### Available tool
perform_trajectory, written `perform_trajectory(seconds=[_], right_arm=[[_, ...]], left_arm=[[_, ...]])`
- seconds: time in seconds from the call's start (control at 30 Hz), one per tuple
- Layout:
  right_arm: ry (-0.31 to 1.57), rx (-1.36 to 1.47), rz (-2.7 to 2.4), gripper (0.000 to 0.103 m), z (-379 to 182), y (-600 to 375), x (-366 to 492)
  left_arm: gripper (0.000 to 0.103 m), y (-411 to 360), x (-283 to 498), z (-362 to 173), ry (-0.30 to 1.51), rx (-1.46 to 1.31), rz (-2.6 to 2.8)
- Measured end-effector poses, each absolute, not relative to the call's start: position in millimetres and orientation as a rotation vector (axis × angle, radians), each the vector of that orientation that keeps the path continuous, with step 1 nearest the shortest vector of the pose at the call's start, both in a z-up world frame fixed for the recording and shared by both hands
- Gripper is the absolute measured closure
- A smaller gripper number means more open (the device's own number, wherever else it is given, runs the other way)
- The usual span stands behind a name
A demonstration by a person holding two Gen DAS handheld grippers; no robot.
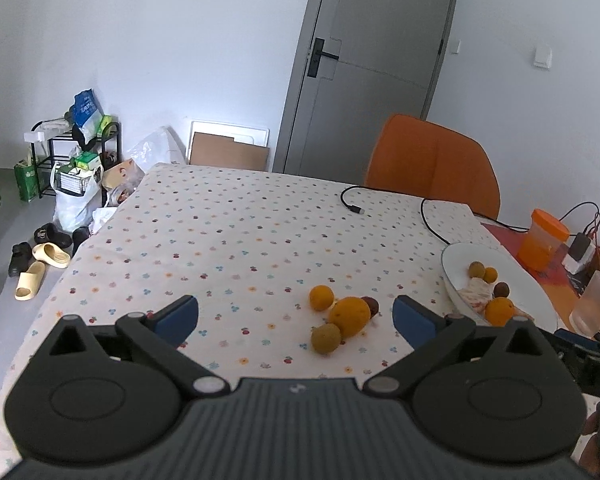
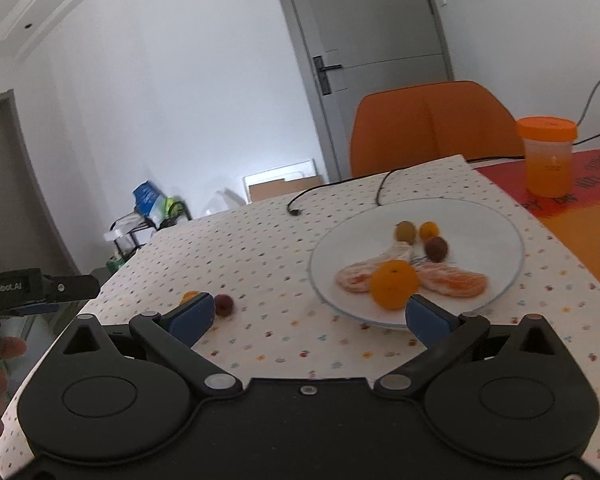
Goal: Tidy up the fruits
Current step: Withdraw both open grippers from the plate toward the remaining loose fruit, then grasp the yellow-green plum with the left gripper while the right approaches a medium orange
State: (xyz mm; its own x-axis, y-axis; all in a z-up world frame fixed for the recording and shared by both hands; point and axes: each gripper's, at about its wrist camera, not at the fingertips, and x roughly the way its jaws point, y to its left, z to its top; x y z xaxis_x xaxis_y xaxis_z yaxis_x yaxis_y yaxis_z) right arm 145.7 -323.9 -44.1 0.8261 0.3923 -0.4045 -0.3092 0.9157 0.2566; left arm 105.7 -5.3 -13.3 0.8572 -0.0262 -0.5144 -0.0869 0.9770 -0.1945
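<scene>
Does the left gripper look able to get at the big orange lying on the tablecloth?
Probably yes: the left gripper is open, and the big orange lies just ahead between its fingers, though neighbouring small fruits touch it.

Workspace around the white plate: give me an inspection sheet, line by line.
Surface: white tablecloth with small flower dots; red mat at the right end.
Job's things: round white plate holding a large orange, peeled segments and three small fruits; four loose fruits clustered on the cloth left of it.
Clutter: orange-lidded plastic jar, clear glass.
Grippers: left claw open, empty, facing the loose fruits; right claw open, empty, facing the plate.
Cables: black cable, its plug loose on the cloth.
Surroundings: orange chair, grey door, black rack, slippers.
</scene>
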Motion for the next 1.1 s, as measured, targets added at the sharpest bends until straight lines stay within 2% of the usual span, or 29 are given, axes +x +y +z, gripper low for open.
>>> perform_trajectory(seconds=[0.17,0.4,0.5,0.63,0.73,0.87,1.0,1.1], right_arm=[[0.468,0.169,0.416,0.000,-43.2,-313.5,146.2],[0.482,0.137,0.455,0.003,-42.3,-301.6,150.8],[0.495,0.131,0.468,0.010,-42.8,-297.6,155.4],[0.509,0.128,0.481,0.015,-44.9,-293.9,160.2],[0.526,0.128,0.495,0.022,-47.3,-289.7,164.1],[0.544,0.113,0.503,0.025,-50.8,-282.0,169.4],[0.571,0.096,0.516,0.037,-54.5,-275.3,176.0],[0.587,0.095,0.521,0.039,-58.0,-271.9,181.9]], left_arm=[[0.003,-4.5,106.5,-19.6,0.536,-0.214,0.030],[0.017,-0.7,113.6,-32.6,0.553,-0.246,0.019],[0.020,0.1,118.3,-38.4,0.568,-0.259,0.011],[0.034,0.2,125.1,-46.2,0.589,-0.274,-0.009],[0.040,-1.6,132.4,-53.5,0.607,-0.285,-0.019],[0.046,-2.9,142.0,-61.7,0.625,-0.293,-0.027],[0.054,-4.6,150.5,-67.5,0.643,-0.297,-0.040],[0.059,-6.2,157.4,-72.0,0.662,-0.307,-0.058]])
